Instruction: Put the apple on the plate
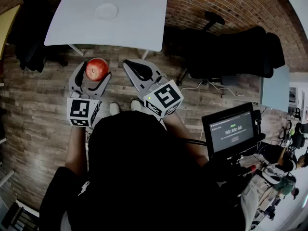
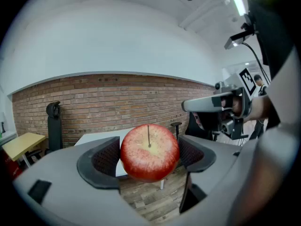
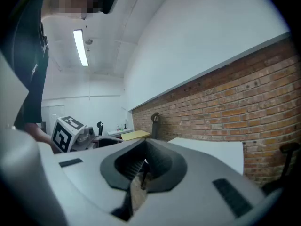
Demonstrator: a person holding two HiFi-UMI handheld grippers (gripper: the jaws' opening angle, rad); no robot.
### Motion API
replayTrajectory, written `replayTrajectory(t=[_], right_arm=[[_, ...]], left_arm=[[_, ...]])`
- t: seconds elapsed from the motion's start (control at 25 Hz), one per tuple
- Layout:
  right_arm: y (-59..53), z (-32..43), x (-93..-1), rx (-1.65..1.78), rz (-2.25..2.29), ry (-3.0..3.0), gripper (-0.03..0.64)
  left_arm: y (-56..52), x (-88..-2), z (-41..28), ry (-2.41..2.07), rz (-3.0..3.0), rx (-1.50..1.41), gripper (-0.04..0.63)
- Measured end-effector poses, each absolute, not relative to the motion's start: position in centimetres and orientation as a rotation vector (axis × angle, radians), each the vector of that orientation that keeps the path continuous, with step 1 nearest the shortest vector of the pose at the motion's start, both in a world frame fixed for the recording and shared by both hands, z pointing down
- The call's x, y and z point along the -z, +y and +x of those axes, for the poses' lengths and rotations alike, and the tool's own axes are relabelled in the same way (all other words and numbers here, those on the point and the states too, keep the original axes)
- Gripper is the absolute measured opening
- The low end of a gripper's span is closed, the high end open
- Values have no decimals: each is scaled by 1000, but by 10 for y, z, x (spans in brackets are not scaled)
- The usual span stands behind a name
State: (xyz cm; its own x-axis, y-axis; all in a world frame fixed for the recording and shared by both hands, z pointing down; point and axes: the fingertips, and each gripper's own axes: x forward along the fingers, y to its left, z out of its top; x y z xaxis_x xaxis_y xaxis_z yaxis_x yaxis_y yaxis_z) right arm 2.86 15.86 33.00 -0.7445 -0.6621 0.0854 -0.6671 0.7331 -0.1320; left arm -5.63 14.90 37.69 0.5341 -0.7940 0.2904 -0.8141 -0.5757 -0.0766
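Head view: left tool (image 1: pixel 91 75) is clamped on the apple (image 1: pixel 96 69), jaws wide, one pad on each side of the fruit. The apple is in the air over the wood floor (image 1: pixel 38 114), just short of the near edge of the white counter (image 1: pixel 72 28). Only this view shows the plate (image 1: pixel 106 11): white, near the middle of the counter, well apart from the apple. Right tool (image 1: pixel 132 66) is beside the left one, angled toward it, jaws together. Both marker cubes are visible, left (image 1: pixel 81 111) and right (image 1: pixel 163 98). A monitor (image 1: pixel 232 131) is lit at lower right.

Left gripper view: confirms the grip. The apple (image 2: pixel 149 152) fills the gap of the left tool (image 2: pixel 149 155), both black pads (image 2: pixel 106 157) against its sides, stem facing the camera. A strip of the counter (image 2: pixel 101 138) shows behind the apple, in front of a brick wall (image 2: pixel 103 102). The right tool (image 2: pixel 190 106) crosses at right, seen side on.

Right gripper view: right tool (image 3: pixel 142 167) is closed, only a thin slit between the pads, nothing in it. The left tool's cube (image 3: pixel 68 131) is at left, a counter corner (image 3: pixel 211 149) at right, a yellow table (image 3: pixel 136 134) further back. The apple is out of this frame.
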Motion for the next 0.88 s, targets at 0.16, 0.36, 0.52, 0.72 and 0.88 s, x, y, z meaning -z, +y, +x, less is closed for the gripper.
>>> replayTrajectory(t=[0.16,0.36,0.52,0.72,0.88], right_arm=[[157,27,-329,-236,1114,-2891,3],[158,26,-329,-257,1109,-2905,3],[155,25,-329,-255,1115,-2905,3],[155,17,-331,-254,1123,-2904,3],[149,10,-328,-258,1123,-2905,3]], left_arm=[[149,-376,-57,-1407,2694,-456,393],[147,-376,-58,-1408,2698,-447,393],[144,-376,-64,-1420,2693,-433,393],[145,-379,-75,-1426,2690,-422,391],[140,-375,-83,-1426,2692,-422,393]])
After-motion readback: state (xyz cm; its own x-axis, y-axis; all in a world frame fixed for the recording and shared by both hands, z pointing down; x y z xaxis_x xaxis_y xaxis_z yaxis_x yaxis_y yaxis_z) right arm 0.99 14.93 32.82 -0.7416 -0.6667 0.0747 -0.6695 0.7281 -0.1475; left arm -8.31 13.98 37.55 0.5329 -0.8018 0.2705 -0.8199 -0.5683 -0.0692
